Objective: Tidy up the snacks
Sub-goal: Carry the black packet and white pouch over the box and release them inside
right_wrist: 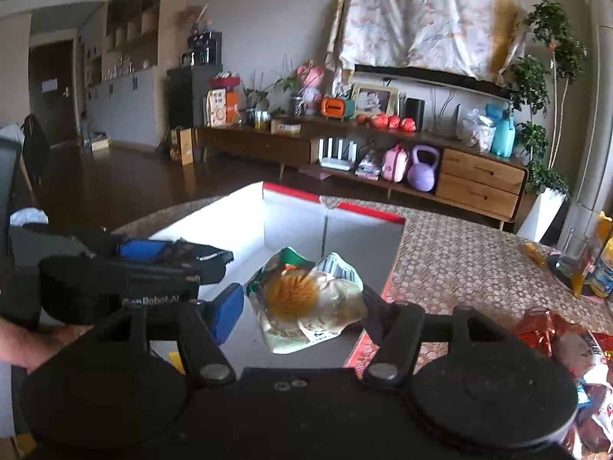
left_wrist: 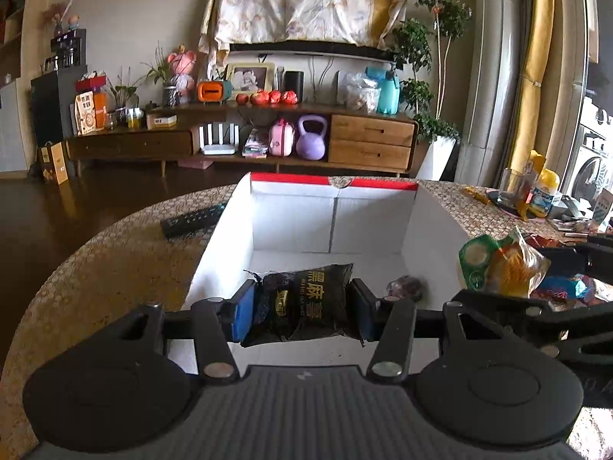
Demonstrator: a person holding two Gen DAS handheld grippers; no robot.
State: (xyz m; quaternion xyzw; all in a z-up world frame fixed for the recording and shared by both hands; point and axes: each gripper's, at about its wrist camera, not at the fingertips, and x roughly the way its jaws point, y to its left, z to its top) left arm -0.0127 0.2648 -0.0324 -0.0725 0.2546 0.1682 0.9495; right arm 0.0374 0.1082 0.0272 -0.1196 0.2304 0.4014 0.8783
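A white cardboard box (left_wrist: 429, 230) with a red rim stands open on the table. My left gripper (left_wrist: 302, 306) is shut on a black snack packet (left_wrist: 306, 303) with gold lettering and holds it inside the box, above its floor. A small dark wrapped snack (left_wrist: 406, 287) lies on the box floor to the right. My right gripper (right_wrist: 302, 306) is shut on a clear snack bag (right_wrist: 306, 303) with green print and an orange filling, held over the box's right side. That bag also shows in the left wrist view (left_wrist: 502, 268). The left gripper and its packet show in the right wrist view (right_wrist: 180, 257).
A black remote control (left_wrist: 191, 220) lies left of the box on the patterned table top (left_wrist: 115, 268). A pile of red and blue snack packets (right_wrist: 574, 352) lies right of the box. A glass and bottles (left_wrist: 536, 191) stand at the table's far right.
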